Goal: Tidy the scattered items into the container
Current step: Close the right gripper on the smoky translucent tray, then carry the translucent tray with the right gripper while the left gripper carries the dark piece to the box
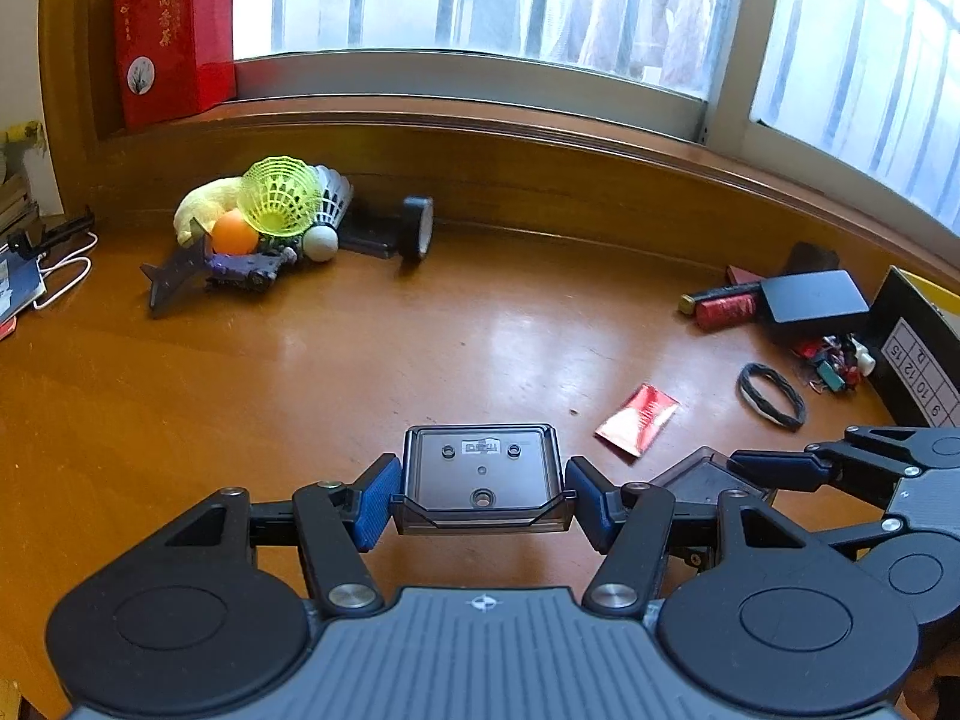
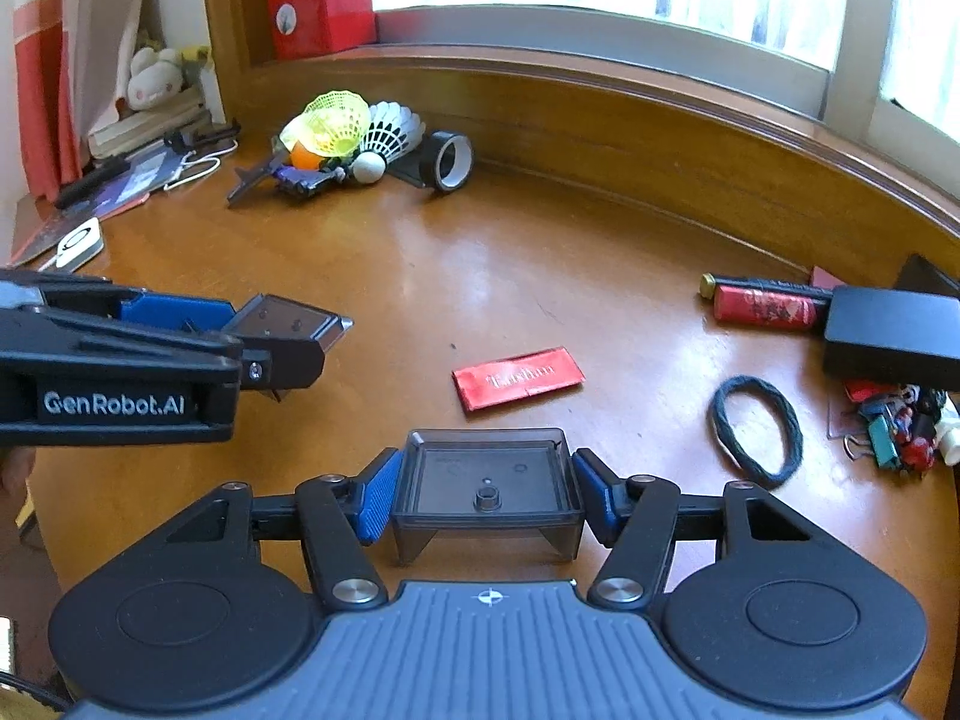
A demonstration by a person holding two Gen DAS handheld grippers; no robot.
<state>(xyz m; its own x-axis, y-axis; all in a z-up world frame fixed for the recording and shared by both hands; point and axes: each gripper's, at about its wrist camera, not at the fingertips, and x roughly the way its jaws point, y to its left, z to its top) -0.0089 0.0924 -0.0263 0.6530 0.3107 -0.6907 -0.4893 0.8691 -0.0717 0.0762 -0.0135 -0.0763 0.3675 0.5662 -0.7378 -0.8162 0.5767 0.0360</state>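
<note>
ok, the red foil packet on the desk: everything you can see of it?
The red foil packet is a flat, glossy, oblong sachet with pale lettering across its face and slightly creased ends. It looks sealed. It lies flat and skewed on the bare wooden desk, apart from everything else: the black elastic loop lies clear to its right. Neither tool touches it.

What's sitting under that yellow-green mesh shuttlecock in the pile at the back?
Under the yellow-green shuttlecock an orange ball and a dark purple toy show. Whatever else lies beneath is covered.
</note>
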